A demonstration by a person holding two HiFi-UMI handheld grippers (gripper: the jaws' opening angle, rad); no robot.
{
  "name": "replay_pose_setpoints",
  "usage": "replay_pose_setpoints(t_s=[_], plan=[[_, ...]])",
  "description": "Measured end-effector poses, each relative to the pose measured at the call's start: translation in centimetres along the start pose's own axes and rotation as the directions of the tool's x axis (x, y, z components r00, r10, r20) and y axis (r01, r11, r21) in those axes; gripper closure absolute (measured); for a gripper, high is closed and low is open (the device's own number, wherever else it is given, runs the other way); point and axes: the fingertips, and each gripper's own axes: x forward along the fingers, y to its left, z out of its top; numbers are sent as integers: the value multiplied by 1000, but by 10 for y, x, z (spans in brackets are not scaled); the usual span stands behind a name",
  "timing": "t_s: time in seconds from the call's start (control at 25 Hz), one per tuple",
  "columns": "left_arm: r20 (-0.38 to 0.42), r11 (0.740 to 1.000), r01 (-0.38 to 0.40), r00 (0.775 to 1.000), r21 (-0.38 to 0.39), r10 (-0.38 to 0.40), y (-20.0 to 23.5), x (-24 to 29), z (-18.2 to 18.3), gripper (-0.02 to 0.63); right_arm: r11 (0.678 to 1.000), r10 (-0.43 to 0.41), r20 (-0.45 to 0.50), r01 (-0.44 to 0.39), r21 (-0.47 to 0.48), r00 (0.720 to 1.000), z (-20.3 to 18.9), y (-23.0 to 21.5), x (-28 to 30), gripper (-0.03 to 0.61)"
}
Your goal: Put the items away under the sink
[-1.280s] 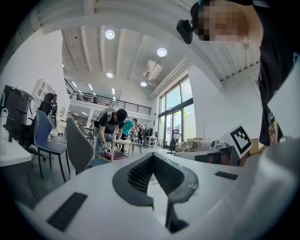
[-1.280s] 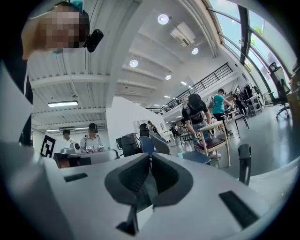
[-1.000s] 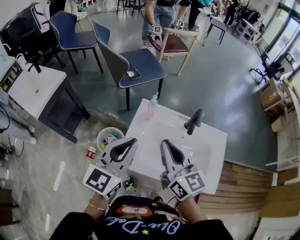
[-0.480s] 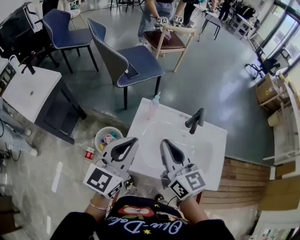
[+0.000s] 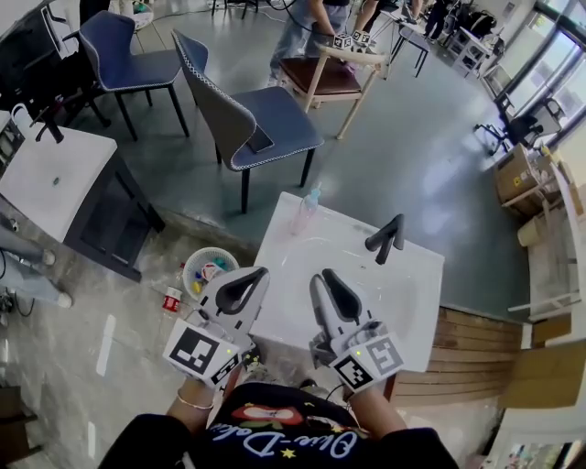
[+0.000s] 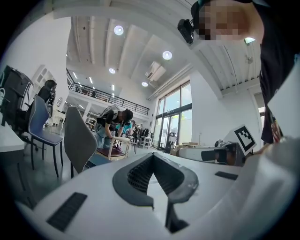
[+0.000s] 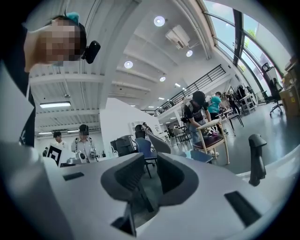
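White sink top (image 5: pixel 417 316) stands just in front of the person, with a black tap (image 5: pixel 388 238) at its far right side and a clear pinkish bottle (image 5: pixel 308 209) upright on its far left corner. On the floor to the left of the sink sits a round basket (image 5: pixel 209 271) of small coloured things, too small to name. Just beside it is what looks like a red can (image 5: pixel 171 300).

Both grippers are held level at the sink's near edge, well apart from the bottle. The left gripper (image 5: pixel 260 273) has its jaws pressed together with nothing between them. The right gripper (image 5: pixel 322 275) has its jaws a little apart, having just been opening, and nothing is between them.

Beyond the sink stand a grey chair (image 5: pixel 247 119) and a wooden chair (image 5: pixel 334 78), where a person (image 5: pixel 307 23) bends. A white table (image 5: pixel 55 179) stands off to the left.
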Motion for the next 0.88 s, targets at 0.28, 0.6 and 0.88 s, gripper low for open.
replay_pose_setpoints(t_s=[0.28,0.6,0.88], plan=[[3,1000,24,1000,-14,-24,1,2,-6,606,1000,-23,31,23,4,999,2,-2,-1,478],[-3,1000,15,1000,-19,-15,1,7,-12,606,998,-54,8,54,-38,999,-1,-18,-3,456],[-10,1000,-3,1000,-7,3,2,13,-11,606,997,-62,-32,60,-41,998,-14,-39,8,433]])
